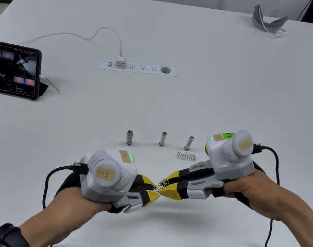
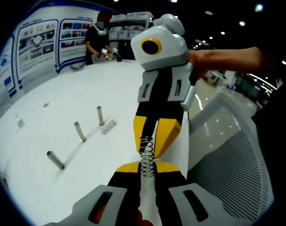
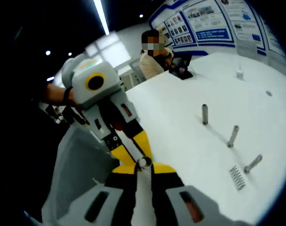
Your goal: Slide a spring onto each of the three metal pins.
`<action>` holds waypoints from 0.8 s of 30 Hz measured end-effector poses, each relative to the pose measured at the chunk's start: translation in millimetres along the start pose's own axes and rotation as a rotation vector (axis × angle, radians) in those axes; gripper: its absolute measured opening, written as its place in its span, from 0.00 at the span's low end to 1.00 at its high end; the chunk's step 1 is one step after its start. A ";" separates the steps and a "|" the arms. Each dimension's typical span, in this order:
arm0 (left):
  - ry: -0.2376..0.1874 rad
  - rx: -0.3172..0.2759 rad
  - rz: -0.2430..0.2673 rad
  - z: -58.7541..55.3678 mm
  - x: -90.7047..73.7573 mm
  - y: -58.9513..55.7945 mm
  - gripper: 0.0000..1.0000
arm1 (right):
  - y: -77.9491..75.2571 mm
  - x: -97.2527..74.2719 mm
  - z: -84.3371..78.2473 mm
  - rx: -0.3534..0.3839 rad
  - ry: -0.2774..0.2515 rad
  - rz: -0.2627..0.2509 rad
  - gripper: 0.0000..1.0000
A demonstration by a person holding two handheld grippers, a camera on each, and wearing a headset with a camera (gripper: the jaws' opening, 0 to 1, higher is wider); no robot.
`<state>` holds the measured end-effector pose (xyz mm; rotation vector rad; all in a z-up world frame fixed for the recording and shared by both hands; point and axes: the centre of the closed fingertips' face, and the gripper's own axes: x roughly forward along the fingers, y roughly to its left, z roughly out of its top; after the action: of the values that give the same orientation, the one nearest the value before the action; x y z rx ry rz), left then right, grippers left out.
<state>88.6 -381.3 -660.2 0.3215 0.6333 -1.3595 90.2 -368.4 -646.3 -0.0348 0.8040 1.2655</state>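
Three metal pins stand in a row on the white table: the left pin (image 1: pixel 129 137) wears a spring, while the middle pin (image 1: pixel 162 138) and right pin (image 1: pixel 189 142) are bare. A loose spring (image 1: pixel 187 156) lies in front of the right pin. Nearer me, the left gripper (image 1: pixel 150 194) and right gripper (image 1: pixel 168 186) meet tip to tip above the table, both shut on one short spring (image 1: pixel 159 184). In the left gripper view that spring (image 2: pixel 146 151) runs from my own yellow tips up into the right gripper (image 2: pixel 152 141). In the right gripper view its end (image 3: pixel 144 163) shows between my tips.
A tablet (image 1: pixel 15 69) stands at the far left and a white power strip (image 1: pixel 138 67) with a plugged cable lies behind the pins. A grey headset (image 1: pixel 267 20) rests at the far right corner. Cables trail from both grippers. The table's front edge is close below the grippers.
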 end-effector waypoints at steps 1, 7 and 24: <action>-0.001 0.002 -0.003 0.6 -0.5 -0.7 0.10 | 0.5 0.0 1.2 -0.008 0.006 0.006 0.13; -0.005 0.018 -0.021 2.1 -1.6 -2.9 0.10 | 3.1 -0.4 5.3 -0.064 0.038 0.028 0.13; 0.000 0.102 -0.053 8.9 0.7 -4.9 0.11 | 6.0 -1.9 3.6 -0.201 0.147 0.078 0.12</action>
<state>86.0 -387.8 -652.9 0.3888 0.5777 -1.4456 86.8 -366.4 -640.3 -0.2638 0.8073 1.4266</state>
